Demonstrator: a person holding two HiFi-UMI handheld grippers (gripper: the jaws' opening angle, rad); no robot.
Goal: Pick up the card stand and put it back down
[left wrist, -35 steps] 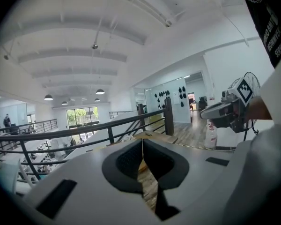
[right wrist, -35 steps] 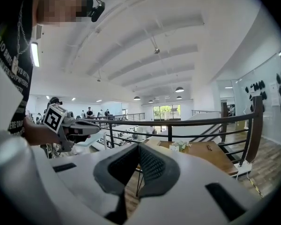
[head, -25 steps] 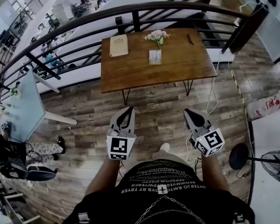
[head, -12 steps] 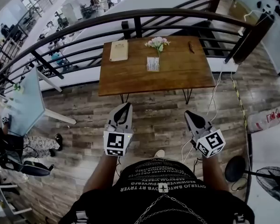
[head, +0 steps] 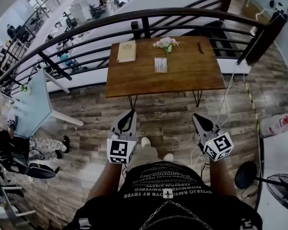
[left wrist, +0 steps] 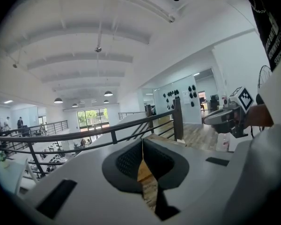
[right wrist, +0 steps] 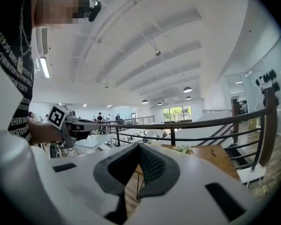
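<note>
The card stand is a small upright white card at the middle of the brown wooden table, well ahead of me. A pink flower bunch stands just behind it. My left gripper and right gripper hang over the wood floor short of the table, both shut with nothing between the jaws. The left gripper view shows its pads pressed together. In the right gripper view the pads also meet, with the table and flowers beyond.
A tan notebook and a small dark object also lie on the table. A black curved railing runs behind it. A glass-topped table stands at left, a floor fan and cables at right.
The table has slid slightly lower and nearer in the head view, and a foot has stepped forward between the grippers. Both grippers stay shut and keep their spacing.
</note>
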